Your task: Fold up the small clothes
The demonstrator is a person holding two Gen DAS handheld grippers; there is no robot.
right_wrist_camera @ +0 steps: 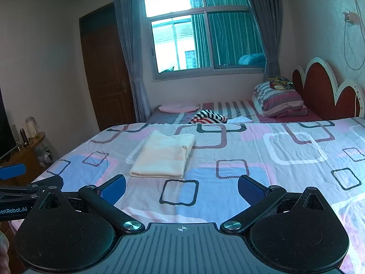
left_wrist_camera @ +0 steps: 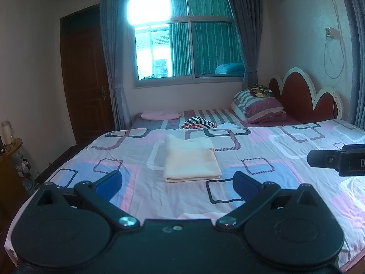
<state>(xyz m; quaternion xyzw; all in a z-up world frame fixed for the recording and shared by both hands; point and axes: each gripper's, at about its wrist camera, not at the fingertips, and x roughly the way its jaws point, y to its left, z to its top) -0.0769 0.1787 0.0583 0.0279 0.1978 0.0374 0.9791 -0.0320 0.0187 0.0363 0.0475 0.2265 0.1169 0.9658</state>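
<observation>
Nearest the cameras, the left gripper (left_wrist_camera: 178, 186) and the right gripper (right_wrist_camera: 181, 188) both hover over the bedsheet (left_wrist_camera: 262, 182) with their blue fingers spread wide apart and nothing between them, held back from the cloth, probably because this garment needs no more handling. Just beyond them, the cream garment (left_wrist_camera: 191, 162) lies flat on the sheet as a neat rectangle with squared edges, so its folding looks finished. Further past the cream garment, a striped garment (left_wrist_camera: 198, 123) sits crumpled in a heap, likely the next piece to fold. Beyond that heap, near the headboard (left_wrist_camera: 303, 93), striped pillows (left_wrist_camera: 260, 107) are stacked, and the window (left_wrist_camera: 187, 38) is behind them.
</observation>
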